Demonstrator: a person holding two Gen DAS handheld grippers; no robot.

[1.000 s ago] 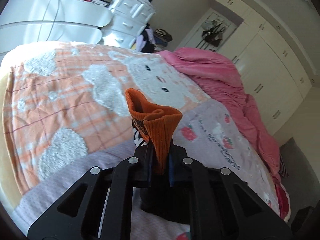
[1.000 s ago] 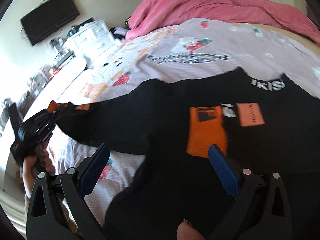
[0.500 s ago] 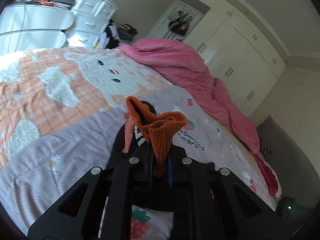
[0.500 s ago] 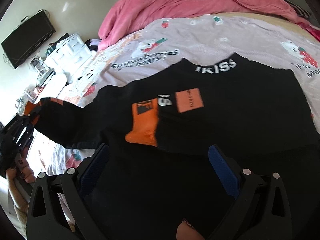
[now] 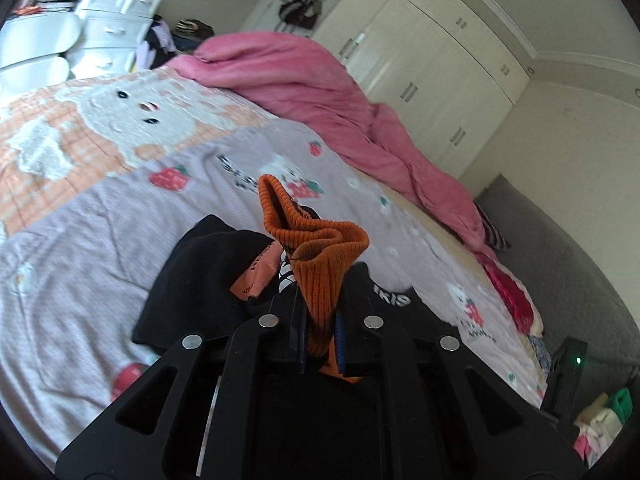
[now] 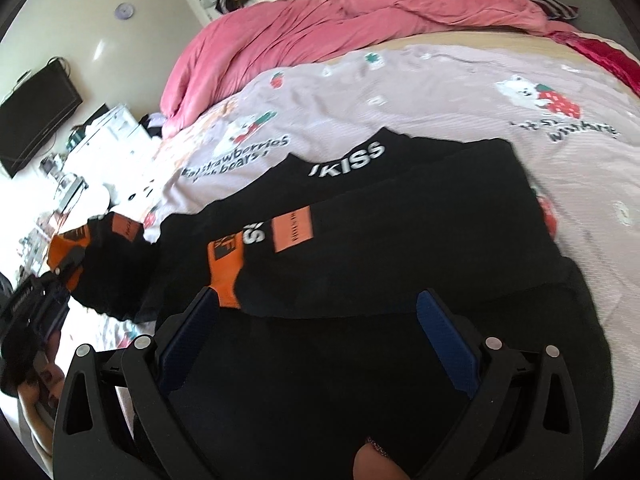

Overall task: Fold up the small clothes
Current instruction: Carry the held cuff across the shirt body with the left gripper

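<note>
My left gripper (image 5: 320, 340) is pinched tight on the ribbed orange knit cuff (image 5: 320, 256) of the black sweater's sleeve — cuff stands bunched up out of the jaws, lifted clear of the bed; from the right wrist view I see that same gripper at far left with the sleeve (image 6: 108, 272) draped from it; my right gripper (image 6: 316, 344) has its blue-padded fingers (image 6: 444, 344) spread wide, nothing between them, hovering over the sweater's lower body; the black knit sweater with orange patches and white lettering (image 6: 400, 240) lies flat on the lilac bedsheet printed with strawberries and bears (image 6: 440, 92), the other sleeve folded across the chest with its orange cuff (image 6: 226, 272) just ahead of the right gripper's left finger; beyond it — a crumpled pink duvet (image 6: 340, 12) along the far edge; cream wardrobe doors (image 5: 432, 68) behind that.
</note>
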